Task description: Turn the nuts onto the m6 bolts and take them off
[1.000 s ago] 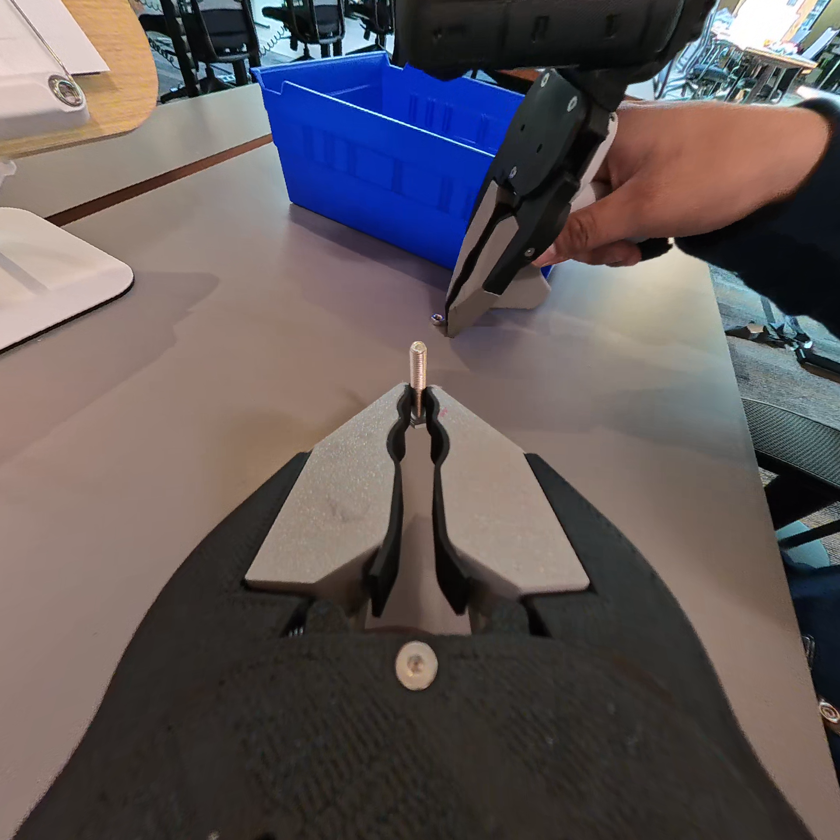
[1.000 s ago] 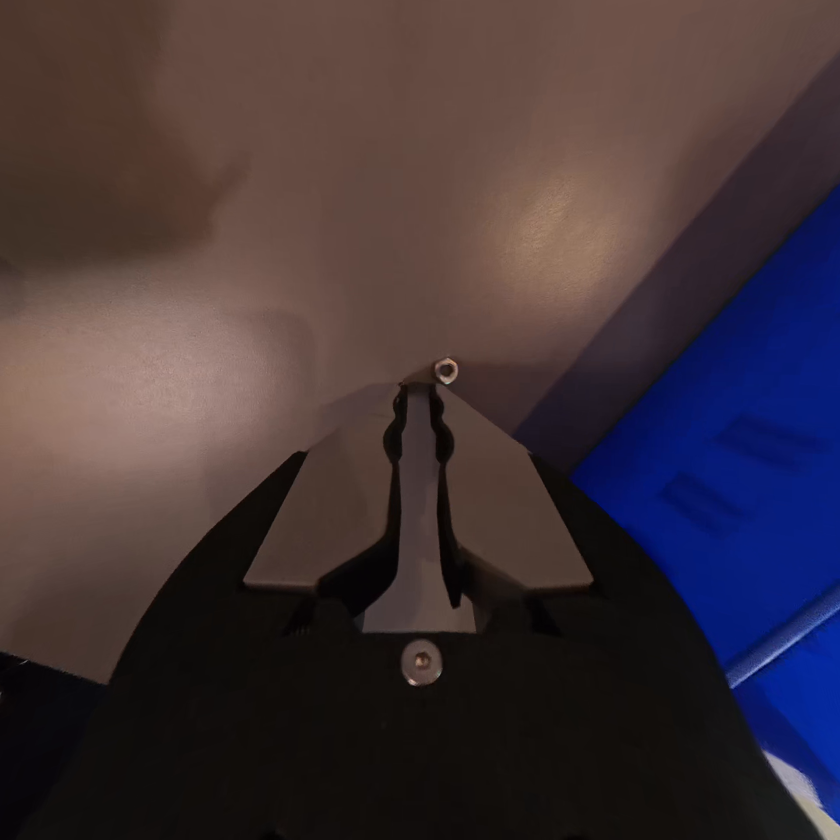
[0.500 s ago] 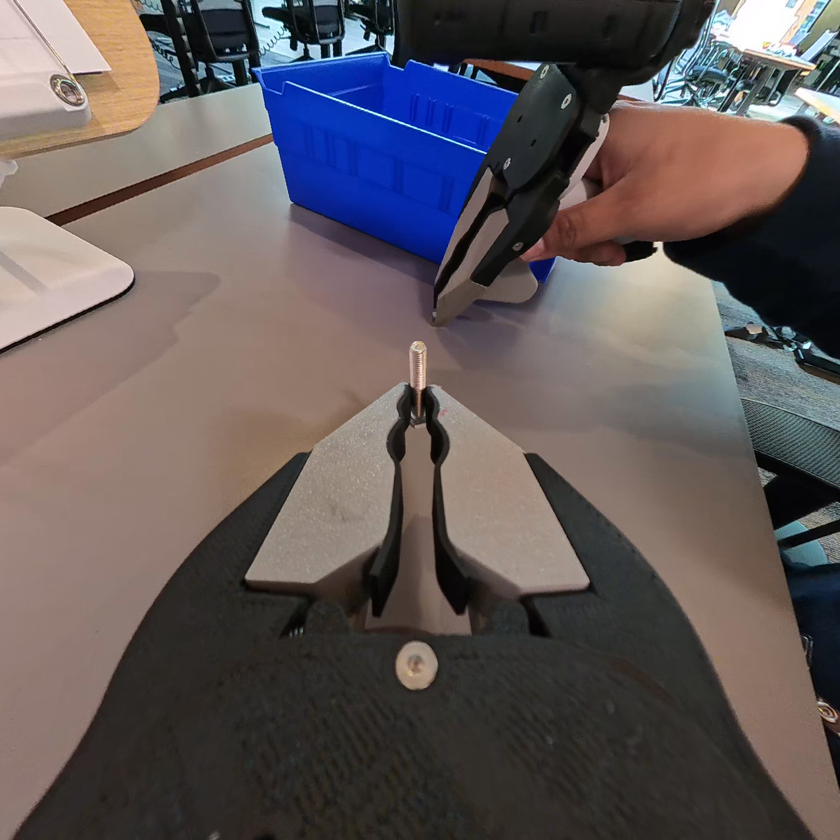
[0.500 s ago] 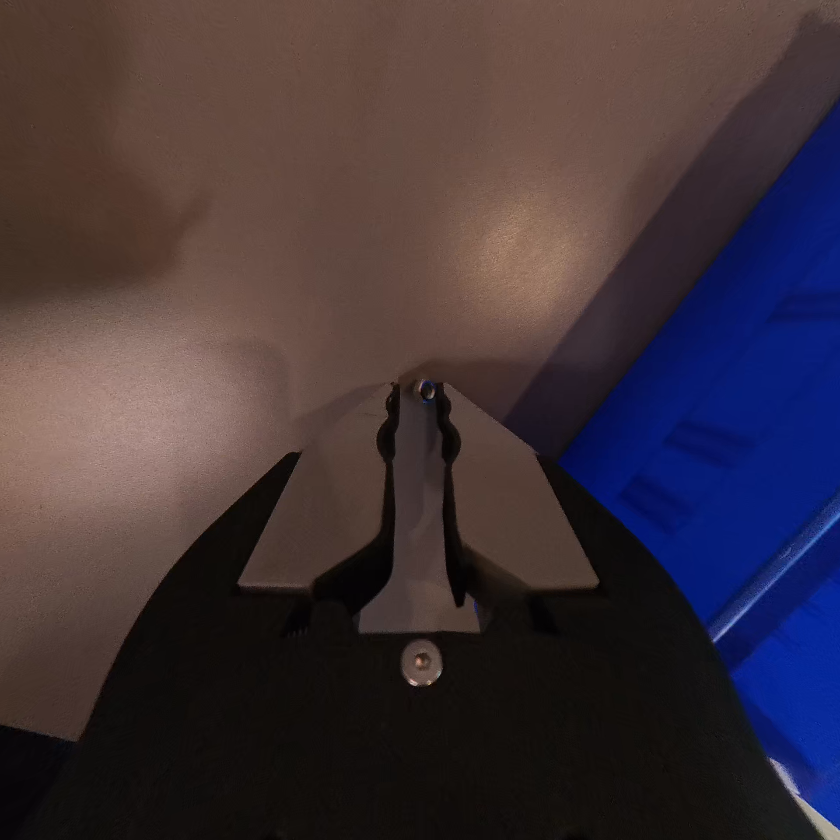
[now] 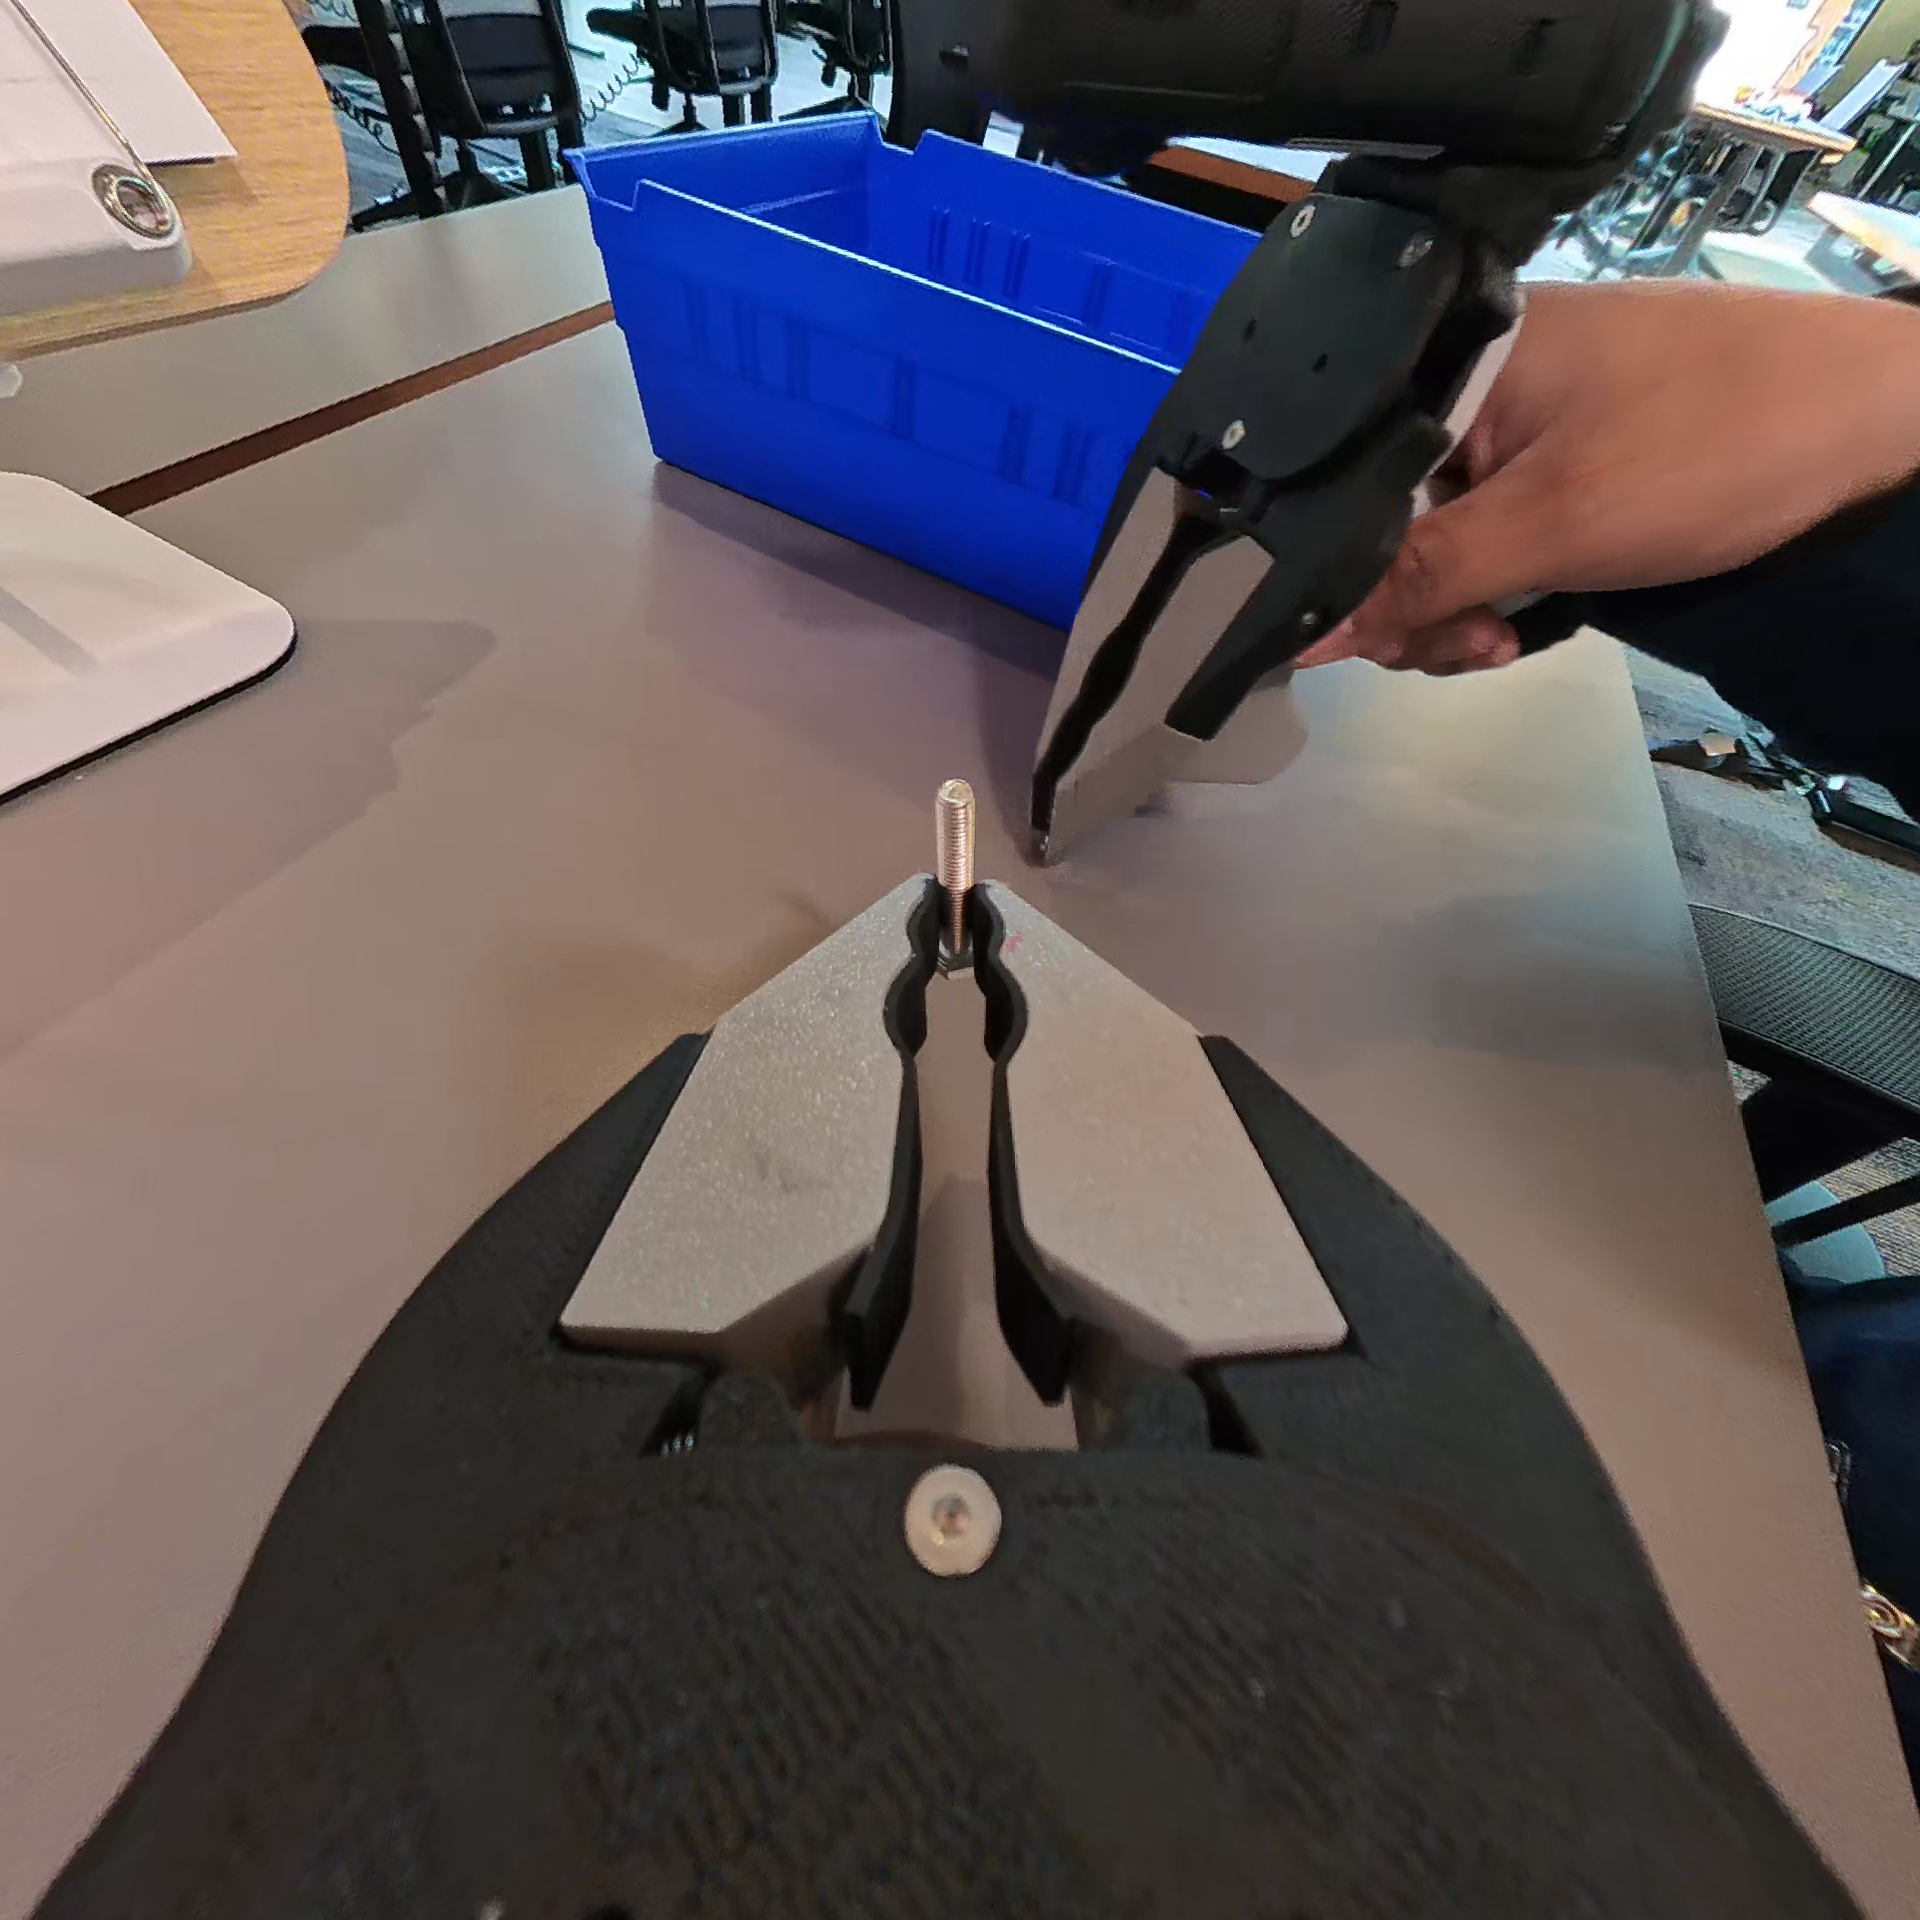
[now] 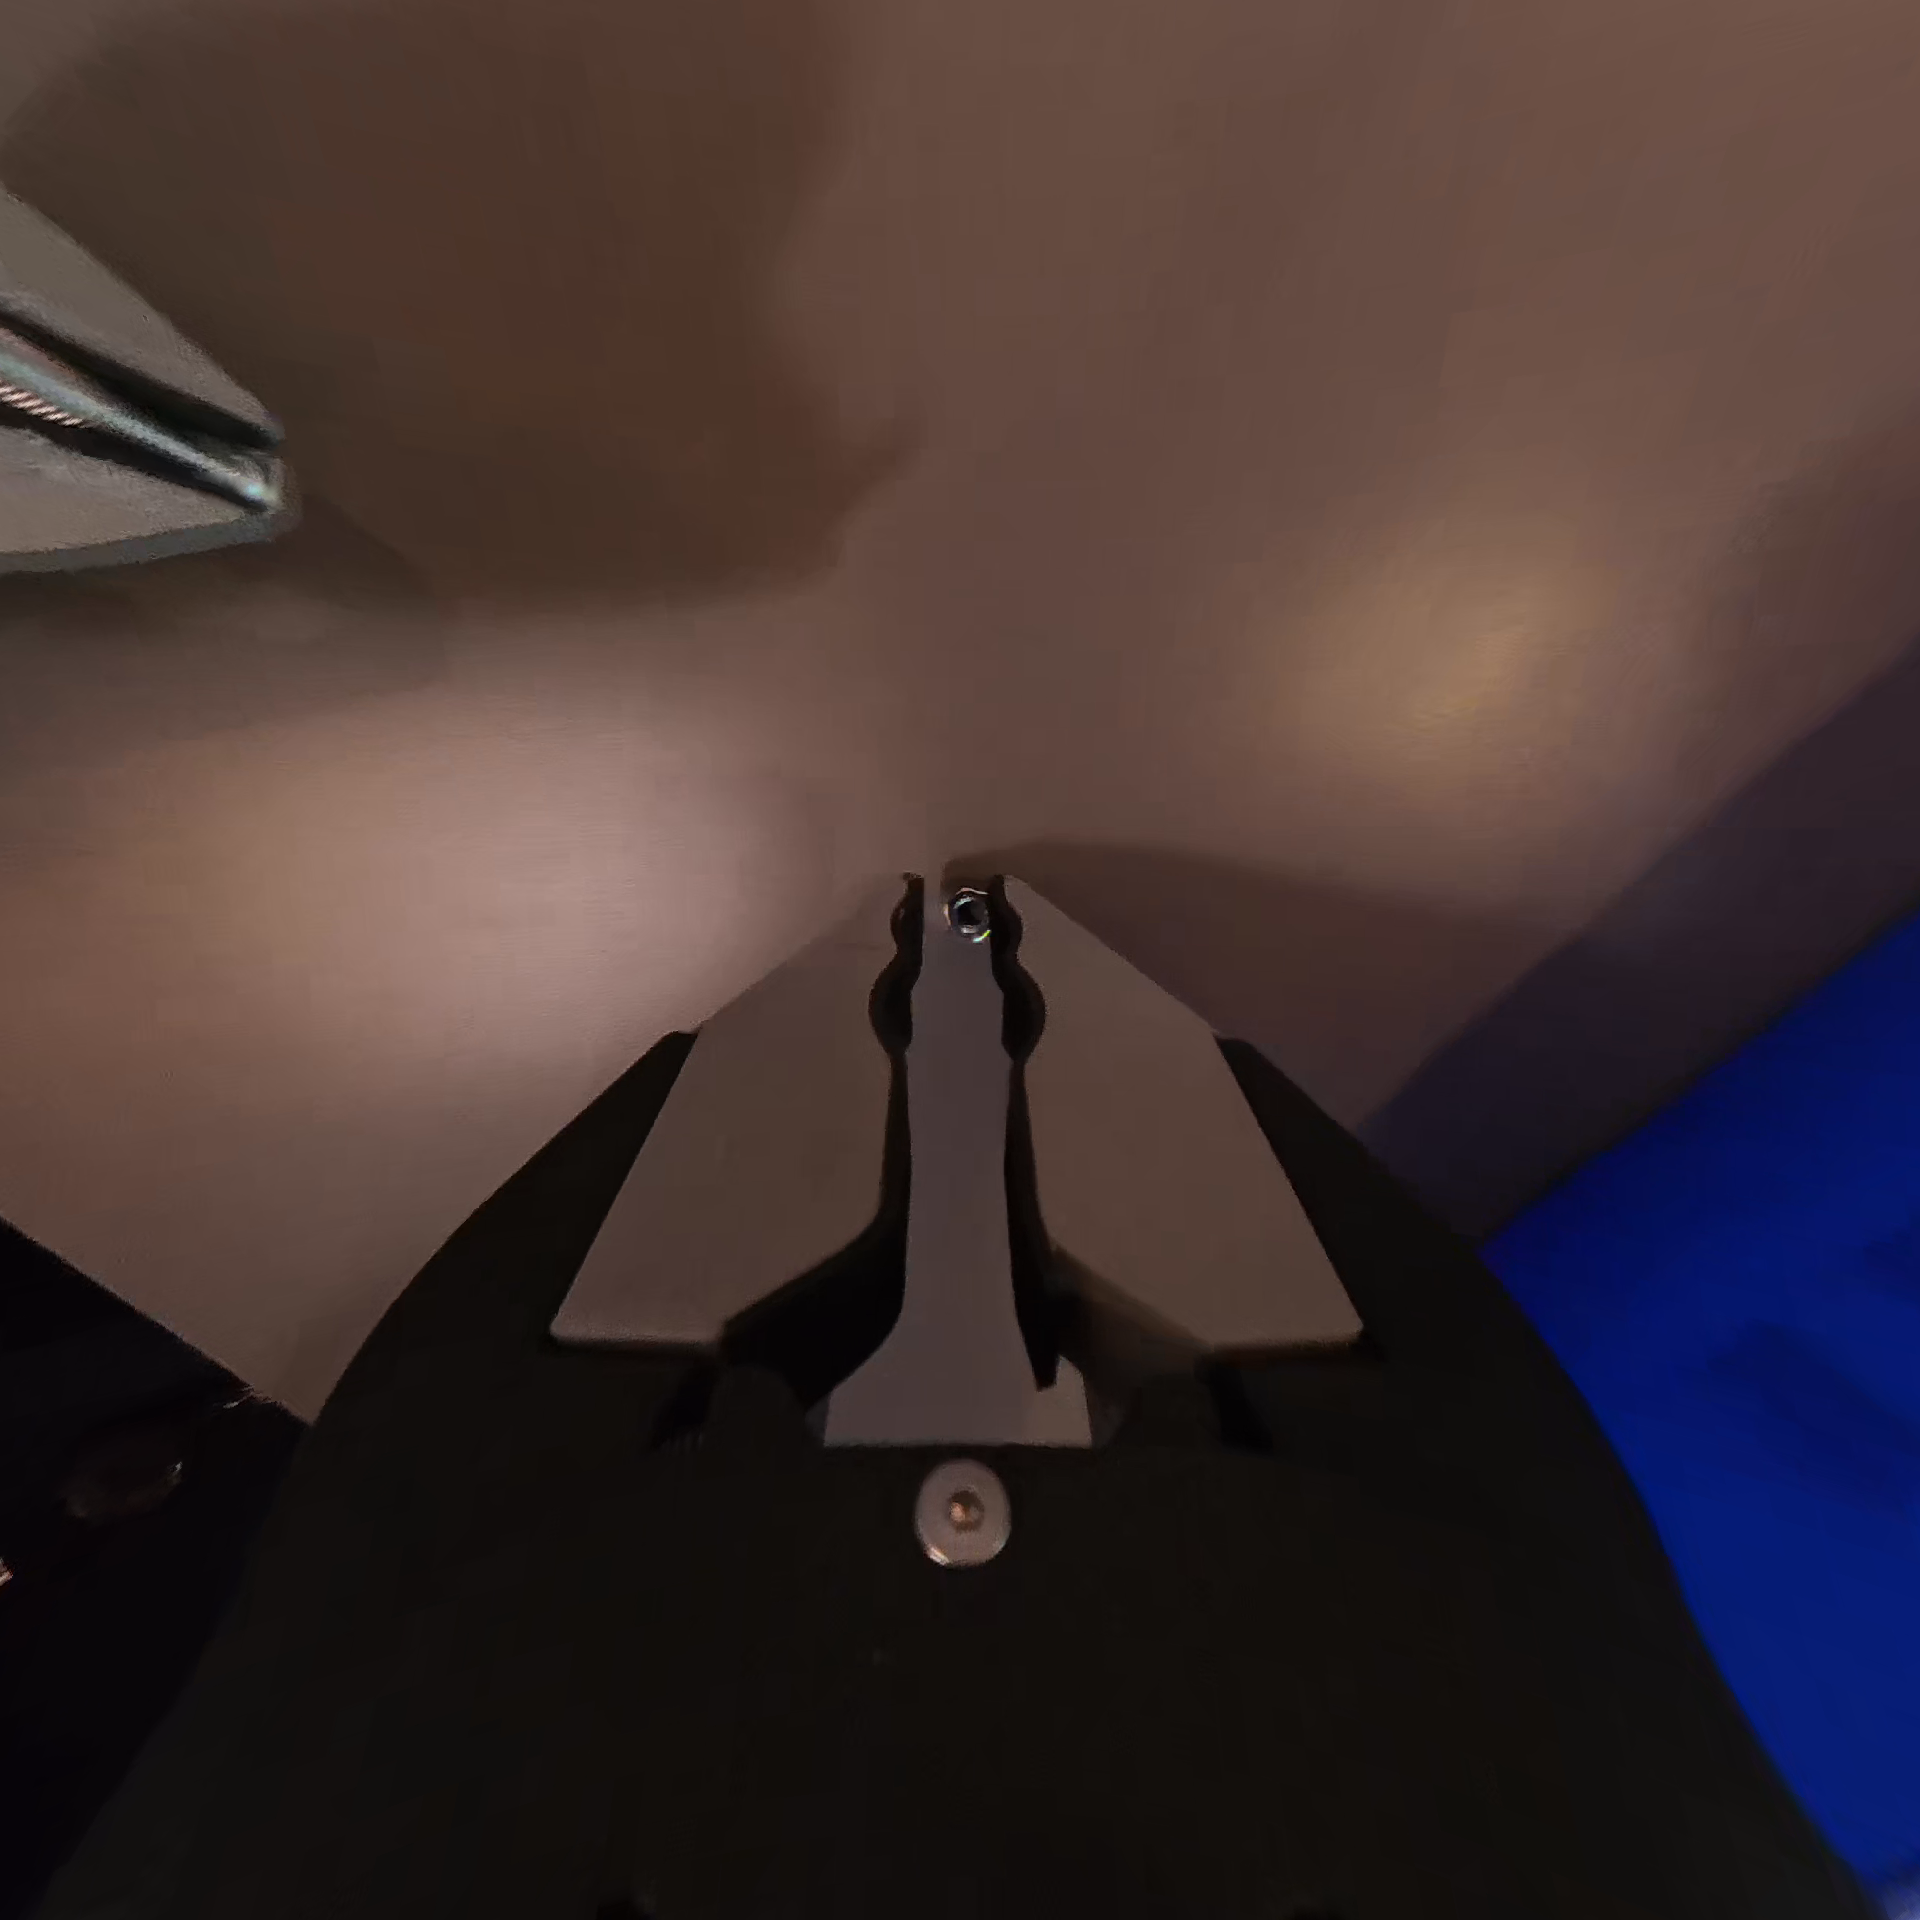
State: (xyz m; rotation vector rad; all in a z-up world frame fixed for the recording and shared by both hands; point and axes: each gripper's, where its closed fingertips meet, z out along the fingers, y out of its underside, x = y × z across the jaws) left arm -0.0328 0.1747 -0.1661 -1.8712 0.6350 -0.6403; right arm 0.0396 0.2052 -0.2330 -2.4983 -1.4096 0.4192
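Observation:
My left gripper [image 5: 956, 914] is shut on a silver M6 bolt [image 5: 954, 831], holding it by its head end with the threaded shaft pointing up above the grey table [image 5: 520, 935]. My right gripper [image 5: 1042, 836] points steeply down, with its tips at the table surface just right of the bolt. In the right wrist view a small silver nut [image 6: 971, 916] sits between the right gripper's [image 6: 956, 902] fingertips, hole towards the camera, with the jaws closed narrowly around it. The left gripper's tip [image 6: 255, 473] shows at the upper left of that view.
A blue plastic bin [image 5: 883, 343] stands on the table behind the grippers and also shows at the right of the right wrist view [image 6: 1714, 1403]. A white flat base [image 5: 104, 623] lies at the left. A person's hand [image 5: 1662, 447] holds the right gripper. The table edge and a chair [image 5: 1818, 997] are at the right. My hands' fingertips stand some 11 centimeters from each other. Both grippers' tips are roughly 30 centimeters from the white flat base [image 5: 104, 623].
The right gripper opened over the nut, which lay just beyond its tips, and took it between them. It then moved from near the bin toward the bolt. The left gripper stayed still.

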